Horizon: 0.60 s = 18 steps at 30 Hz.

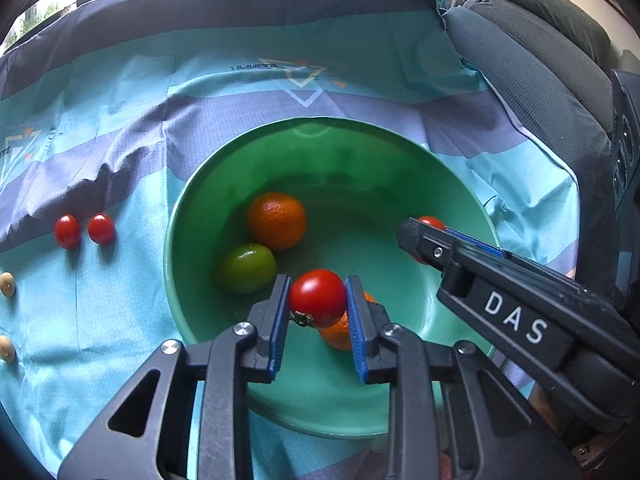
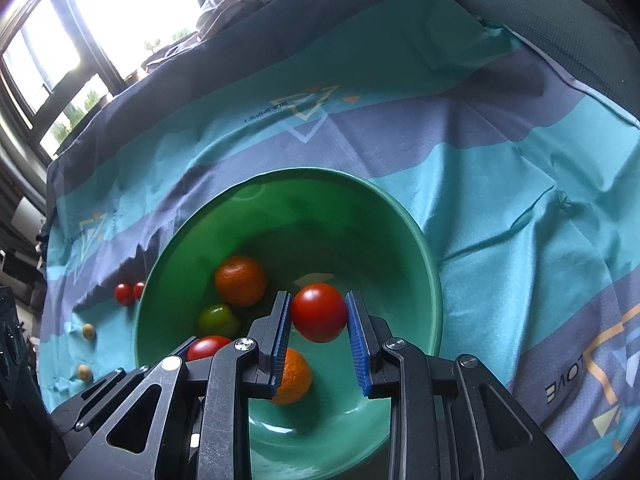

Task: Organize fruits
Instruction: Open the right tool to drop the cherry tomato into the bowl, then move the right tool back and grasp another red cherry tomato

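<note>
Blue-padded fingers of the left gripper [image 1: 318, 300] clamp a red tomato [image 1: 318, 298] over the green bowl [image 1: 400, 152]; likewise the right gripper [image 2: 318, 314] pinches its own tomato [image 2: 319, 312] above the bowl's middle. Only the left view shows both cherry tomatoes [image 1: 67, 231] fully on the teal cloth [image 1: 120, 300], near the bowl's left rim. An orange [image 1: 276, 221] and green tomato [image 1: 249, 268] leave the bowl's right half open.

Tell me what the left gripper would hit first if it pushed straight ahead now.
Probably the green bowl: the left gripper, shut on a red tomato, points down into it. An orange lies just beneath and a green fruit slightly left, so depth is uncertain.
</note>
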Each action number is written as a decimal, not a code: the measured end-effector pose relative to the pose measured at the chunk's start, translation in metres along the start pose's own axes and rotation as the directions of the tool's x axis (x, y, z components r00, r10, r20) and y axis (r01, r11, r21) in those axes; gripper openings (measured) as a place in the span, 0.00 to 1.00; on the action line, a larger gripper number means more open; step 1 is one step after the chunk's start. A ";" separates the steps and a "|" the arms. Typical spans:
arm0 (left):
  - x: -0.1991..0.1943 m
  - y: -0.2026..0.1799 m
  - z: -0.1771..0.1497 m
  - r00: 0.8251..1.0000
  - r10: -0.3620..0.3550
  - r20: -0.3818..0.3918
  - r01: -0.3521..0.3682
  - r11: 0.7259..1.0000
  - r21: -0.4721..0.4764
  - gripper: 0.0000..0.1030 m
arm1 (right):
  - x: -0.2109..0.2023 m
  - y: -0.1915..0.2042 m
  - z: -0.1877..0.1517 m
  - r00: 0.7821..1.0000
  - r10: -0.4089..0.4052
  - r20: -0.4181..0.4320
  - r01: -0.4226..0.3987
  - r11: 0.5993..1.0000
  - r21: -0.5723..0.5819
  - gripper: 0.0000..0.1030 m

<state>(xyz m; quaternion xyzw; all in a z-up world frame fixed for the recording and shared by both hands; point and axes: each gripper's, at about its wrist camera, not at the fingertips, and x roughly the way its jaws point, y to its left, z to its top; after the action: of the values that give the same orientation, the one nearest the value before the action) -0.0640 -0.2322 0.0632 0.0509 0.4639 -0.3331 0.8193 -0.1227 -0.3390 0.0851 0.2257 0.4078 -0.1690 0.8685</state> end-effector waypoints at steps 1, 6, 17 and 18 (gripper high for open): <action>0.000 0.000 0.000 1.000 0.002 0.000 -0.002 1.000 0.000 0.27 | 0.000 0.000 0.000 1.000 -0.002 0.000 0.002 1.000 -0.001 0.29; 0.000 0.001 -0.001 1.000 0.002 0.003 -0.002 1.000 -0.007 0.24 | 0.000 0.000 0.000 1.000 -0.008 -0.001 0.008 1.000 -0.003 0.29; -0.024 0.008 -0.002 0.998 -0.053 0.037 0.054 0.998 -0.018 0.56 | -0.008 -0.004 0.002 0.999 0.014 0.039 -0.014 1.000 0.023 0.29; -0.034 0.009 -0.004 0.997 -0.051 0.065 0.051 0.999 -0.009 0.58 | -0.012 -0.005 0.003 0.998 0.035 0.052 -0.037 0.999 0.032 0.32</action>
<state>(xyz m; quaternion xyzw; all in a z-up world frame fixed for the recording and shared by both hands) -0.0730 -0.2066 0.0864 0.0239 0.4400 -0.3529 0.8254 -0.1306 -0.3435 0.0947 0.2430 0.3783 -0.1656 0.8777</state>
